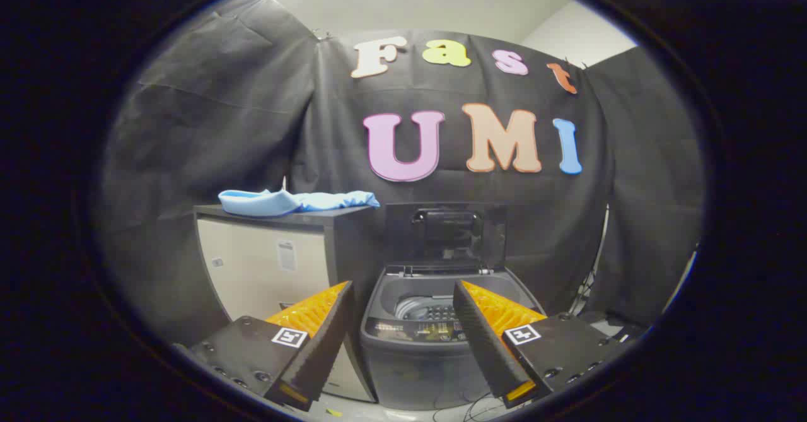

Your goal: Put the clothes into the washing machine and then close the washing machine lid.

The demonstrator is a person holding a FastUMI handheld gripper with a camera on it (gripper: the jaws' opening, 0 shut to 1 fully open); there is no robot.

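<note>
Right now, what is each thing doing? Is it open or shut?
Washing machine: lid up, tub open.
Blue clothes: lying on top of the cabinet, not in the machine yet.
Cabinet: drawers shut.
Gripper: fingers open, holding nothing, machine beyond them.

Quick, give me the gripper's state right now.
Gripper: open, holding nothing; the washing machine stands just ahead between its fingers.

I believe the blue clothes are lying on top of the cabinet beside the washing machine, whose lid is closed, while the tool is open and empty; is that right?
Not quite: in the gripper view the lid stands raised, leaving the washing machine open. The rest holds: the blue clothes lie on the cabinet beside it, and the tool is open and empty.
</note>
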